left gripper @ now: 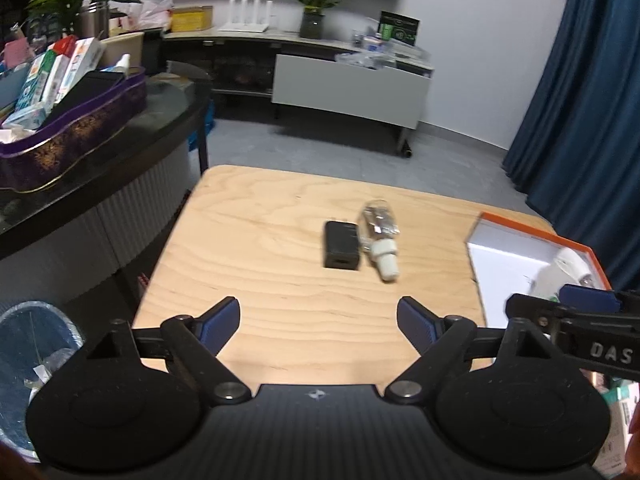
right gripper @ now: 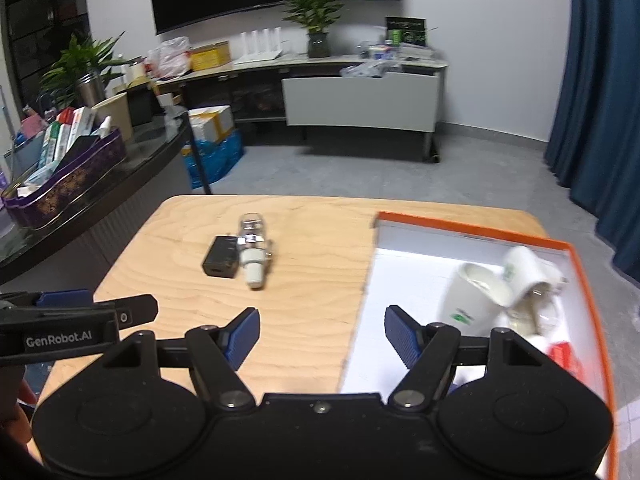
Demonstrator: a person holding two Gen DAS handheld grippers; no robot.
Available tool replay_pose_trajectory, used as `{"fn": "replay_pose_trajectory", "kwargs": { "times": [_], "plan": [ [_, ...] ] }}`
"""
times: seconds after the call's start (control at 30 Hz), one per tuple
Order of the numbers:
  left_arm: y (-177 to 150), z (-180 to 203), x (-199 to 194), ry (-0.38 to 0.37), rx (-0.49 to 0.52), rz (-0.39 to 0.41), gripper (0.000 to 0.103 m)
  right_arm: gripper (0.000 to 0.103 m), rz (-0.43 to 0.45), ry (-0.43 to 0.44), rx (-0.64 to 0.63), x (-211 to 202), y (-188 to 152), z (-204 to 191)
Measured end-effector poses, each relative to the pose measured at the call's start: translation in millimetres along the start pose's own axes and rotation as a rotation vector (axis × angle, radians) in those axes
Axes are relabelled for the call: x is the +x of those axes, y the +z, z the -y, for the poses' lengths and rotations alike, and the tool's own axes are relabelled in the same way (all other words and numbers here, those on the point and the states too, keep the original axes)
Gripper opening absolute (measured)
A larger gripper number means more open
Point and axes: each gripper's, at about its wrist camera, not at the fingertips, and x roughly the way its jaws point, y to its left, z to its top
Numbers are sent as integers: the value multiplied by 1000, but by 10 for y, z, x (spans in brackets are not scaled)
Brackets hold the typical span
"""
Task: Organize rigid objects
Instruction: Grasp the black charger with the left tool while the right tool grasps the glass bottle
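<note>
A black charger block (left gripper: 340,245) lies on the wooden table (left gripper: 256,240), touching a clear bottle with a white cap (left gripper: 380,240) to its right. Both show in the right wrist view: block (right gripper: 221,257), bottle (right gripper: 253,251). An orange-rimmed white box (right gripper: 400,280) stands at the table's right and holds two white mugs (right gripper: 480,300) and small items. My left gripper (left gripper: 319,322) is open and empty, above the table's near side. My right gripper (right gripper: 320,334) is open and empty, over the box's left edge.
A dark counter (left gripper: 120,140) on the left carries a purple tin (left gripper: 72,128) full of cartons. A bin with a plastic liner (left gripper: 32,352) stands at lower left. A TV bench with plants stands by the far wall. Blue curtains (left gripper: 592,120) hang on the right.
</note>
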Motion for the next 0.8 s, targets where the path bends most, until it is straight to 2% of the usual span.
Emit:
{"fn": "replay_pose_trajectory", "kwargs": {
  "times": [0.17,0.37,0.43,0.53,0.63,0.67,0.8],
  "plan": [
    [37,-179,59,15,-34,2,89,82,-20,79,22,423,224,-202],
    [66,-309,202,18,-58,-11,89,80,-57,79,-7,1042,450,-386],
    [78,-329,261,15,-55,-11,89,71,-60,71,-18,1201,487,-394],
    [103,-348,365,2,-57,-12,89,68,-79,63,-16,1418,542,-390],
    [149,-334,489,-8,-49,-22,89,49,-98,69,-16,1579,567,-382],
    [155,-319,522,-11,-41,-21,89,39,-101,71,-16,1618,567,-380],
    [209,-276,671,-35,-29,-20,90,37,-81,41,-8,1598,546,-315]
  ]
}}
